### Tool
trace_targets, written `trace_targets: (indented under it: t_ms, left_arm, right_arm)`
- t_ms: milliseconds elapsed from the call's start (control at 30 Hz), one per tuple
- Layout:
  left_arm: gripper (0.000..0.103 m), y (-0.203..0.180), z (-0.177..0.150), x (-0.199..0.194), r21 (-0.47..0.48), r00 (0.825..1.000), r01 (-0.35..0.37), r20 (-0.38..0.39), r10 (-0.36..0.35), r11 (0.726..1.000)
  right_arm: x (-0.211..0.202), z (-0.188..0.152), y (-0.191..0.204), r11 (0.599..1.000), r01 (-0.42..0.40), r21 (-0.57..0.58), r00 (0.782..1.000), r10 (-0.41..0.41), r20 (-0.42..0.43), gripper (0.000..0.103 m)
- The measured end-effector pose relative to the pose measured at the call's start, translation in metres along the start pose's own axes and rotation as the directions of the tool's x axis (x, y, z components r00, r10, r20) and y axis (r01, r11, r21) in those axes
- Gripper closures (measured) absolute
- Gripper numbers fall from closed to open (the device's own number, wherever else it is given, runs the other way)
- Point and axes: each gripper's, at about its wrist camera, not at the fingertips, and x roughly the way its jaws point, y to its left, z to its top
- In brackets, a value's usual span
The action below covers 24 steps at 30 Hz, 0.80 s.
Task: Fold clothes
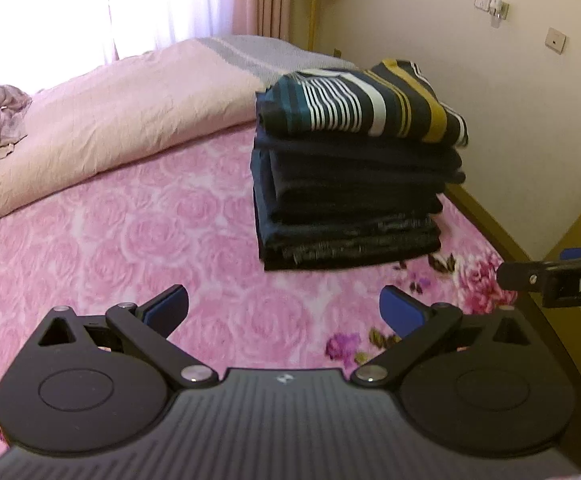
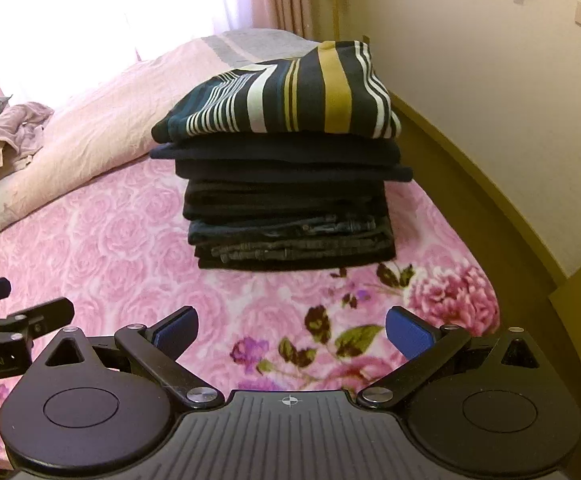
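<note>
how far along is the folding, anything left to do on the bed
Done: a stack of folded clothes sits on the pink floral blanket, a striped top uppermost. In hand: nothing; the left gripper and right gripper are both open and empty, short of the stack. Possibly left: crumpled lilac cloth lies by the rolled quilt; whether it belongs to the job is unclear.
</note>
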Motion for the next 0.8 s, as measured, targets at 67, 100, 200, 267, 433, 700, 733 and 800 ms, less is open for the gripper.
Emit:
trace_targets:
  t_ms: [67,100,200,267,433,700,733,800]
  left_arm:
    - [0.003,-0.001,-0.004,-0.004,-0.009,1.0,0.016,-0.019,-0.016,1.0]
    - [0.003,-0.001,-0.005,-0.006,-0.013,1.0,0.02,-0.021,-0.02,1.0]
    - [0.003,-0.005,-0.002,-0.01,-0.022,1.0,0.022,-0.01,-0.022,1.0]
    - [0.003,-0.007,0.001,-0.012,-0.038,1.0,0.015,0.009,-0.015,0.999]
    - [0.003,-0.018,0.014,-0.01,-0.084,1.0,-0.015,0.025,0.017,0.996]
    - [0.003,-0.049,0.016,-0.002,-0.058,0.999,-0.052,-0.006,0.052,0.997]
    - [0.003,-0.051,0.016,-0.001,-0.055,0.998,-0.055,-0.005,0.055,0.997]
    - [0.003,-0.055,0.017,0.0,-0.054,0.998,-0.059,-0.004,0.059,0.997]
  right_arm:
    - [-0.006,-0.005,0.002,1.0,0.004,0.001,1.0,-0.004,0.002,0.001]
    - [-0.009,-0.008,0.002,1.0,0.006,0.001,1.0,-0.006,0.003,0.001]
    - [-0.017,-0.013,0.004,1.0,0.006,-0.007,1.0,-0.006,0.006,0.001]
    - [-0.019,-0.011,0.003,1.0,-0.001,-0.021,1.0,0.001,0.011,0.001]
    - [-0.018,-0.001,-0.009,0.999,-0.023,-0.049,1.0,0.024,0.015,0.001]
    - [-0.018,0.007,-0.036,0.998,-0.04,-0.055,0.999,0.041,0.009,0.001]
    - [-0.018,0.007,-0.038,0.997,-0.045,-0.055,0.999,0.045,0.005,0.001]
    - [-0.016,0.007,-0.042,0.997,-0.052,-0.06,0.999,0.052,0.0,0.001]
